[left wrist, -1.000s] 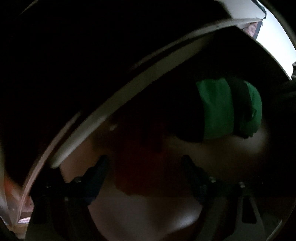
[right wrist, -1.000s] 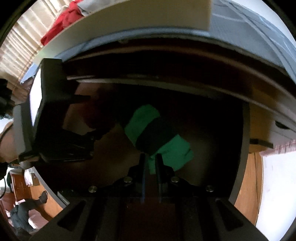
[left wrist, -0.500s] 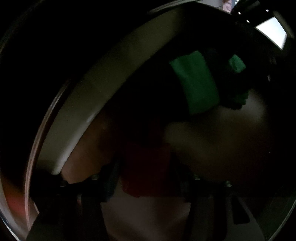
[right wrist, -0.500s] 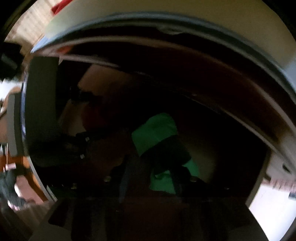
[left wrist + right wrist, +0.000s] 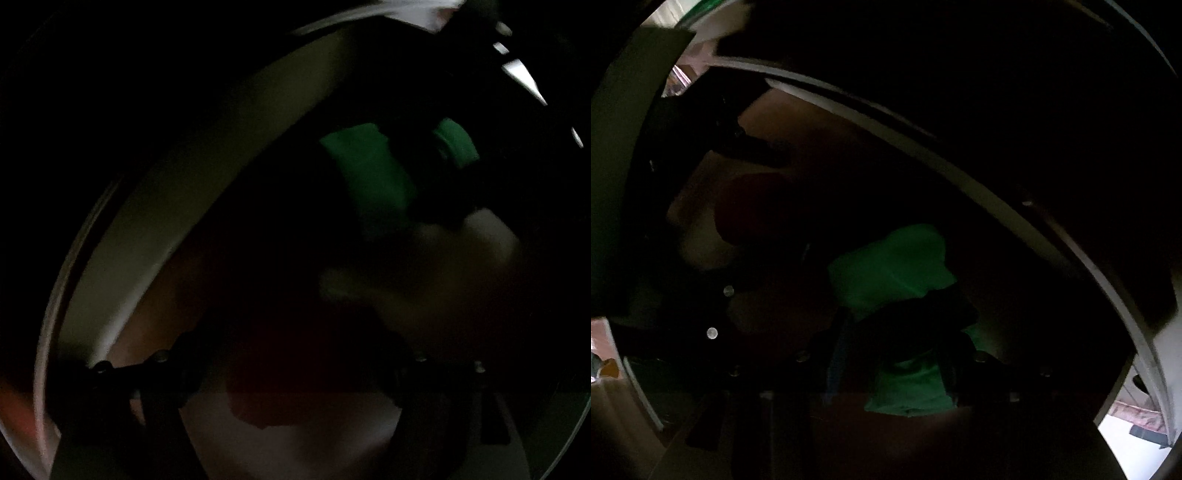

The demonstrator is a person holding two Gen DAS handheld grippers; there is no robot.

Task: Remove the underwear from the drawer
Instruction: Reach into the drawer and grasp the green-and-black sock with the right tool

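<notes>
Fingers of our right gripper (image 5: 901,373) point down into the dark drawer (image 5: 997,199) and stand partly apart, one on either side of the green underwear (image 5: 886,269). The green cloth, crossed by a black band, fills the gap between them, but in this dim view we cannot tell whether the pads press on it.

Fingers of our left gripper (image 5: 295,369) stand wider, and their jaws are opening. Between them lies a dark red garment (image 5: 295,391) on the pale drawer floor (image 5: 295,454). Whether either finger touches the red cloth we cannot tell: the picture is too dark.

In the left wrist view the green underwear (image 5: 373,177) lies well ahead of the fingers, toward the upper right, beside a dark mass that may be our other gripper. The pale edge of the drawer (image 5: 166,206) curves along the left of that view.

In the right wrist view our left gripper (image 5: 701,184) shows as a black shape at the left, over the dark red garment (image 5: 750,210). The green underwear lies on the drawer floor to the right of the red one, apart from it. Daylight shows only at the edges of both views.
</notes>
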